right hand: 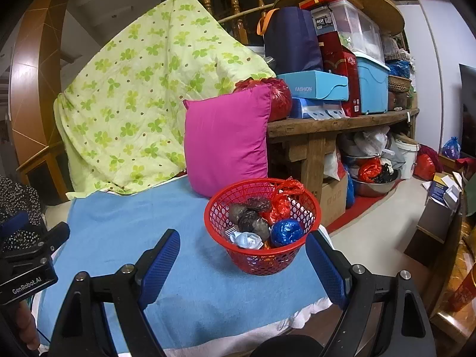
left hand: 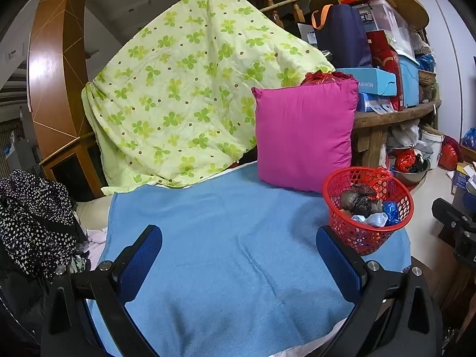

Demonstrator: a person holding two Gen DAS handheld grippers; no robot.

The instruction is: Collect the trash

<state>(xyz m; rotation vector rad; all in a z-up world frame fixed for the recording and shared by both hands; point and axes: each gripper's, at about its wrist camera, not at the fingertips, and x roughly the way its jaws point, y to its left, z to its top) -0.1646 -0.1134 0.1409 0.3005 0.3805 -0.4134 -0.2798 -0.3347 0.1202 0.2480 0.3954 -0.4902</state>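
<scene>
The red plastic mesh basket stands on the light blue fleece blanket before a magenta square cushion, holding crumpled plastic-bag trash. Left gripper and right gripper both hover with fingers spread, gripping nothing.

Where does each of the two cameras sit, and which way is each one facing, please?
Left wrist: on the left gripper, facing forward over the blue towel toward the green quilt; its open fingers show.
Right wrist: on the right gripper, facing the red basket; its open fingers and the left gripper show.
Shared: basket, pink pillow, towel.
</scene>
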